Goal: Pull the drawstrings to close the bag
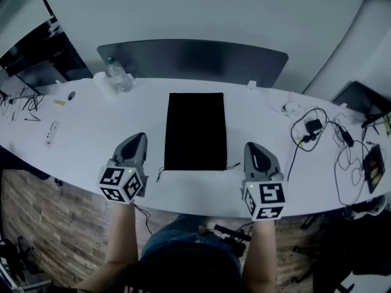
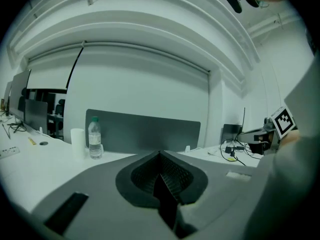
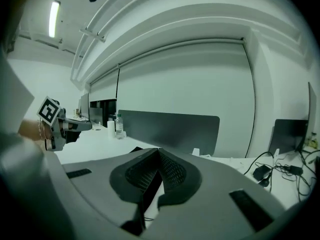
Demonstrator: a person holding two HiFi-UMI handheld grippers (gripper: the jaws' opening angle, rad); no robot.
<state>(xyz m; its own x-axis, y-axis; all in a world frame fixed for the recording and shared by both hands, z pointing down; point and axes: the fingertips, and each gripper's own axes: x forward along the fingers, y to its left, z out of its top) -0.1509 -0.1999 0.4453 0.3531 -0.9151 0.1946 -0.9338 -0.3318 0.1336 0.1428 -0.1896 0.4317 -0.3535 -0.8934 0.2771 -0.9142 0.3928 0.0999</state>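
White desk (image 1: pixel 79 163) curves across the room. Left gripper (image 1: pixel 138 137) and right gripper (image 1: pixel 251 146), both clenched on nothing, point forward near its front edge, forearms (image 1: pixel 121 231) straight behind. Between them lies the flat black bag (image 1: pixel 195 130), drawstrings (image 1: pixel 232 166) trailing from its near corners. Bottle (image 1: pixel 117 73), cup (image 1: pixel 101 83) and cables (image 1: pixel 317 133) sit well apart.

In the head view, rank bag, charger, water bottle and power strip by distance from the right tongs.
1. The bag, just left of the right tongs.
2. The charger, further back on the right.
3. The water bottle, back left.
4. The power strip, far left.
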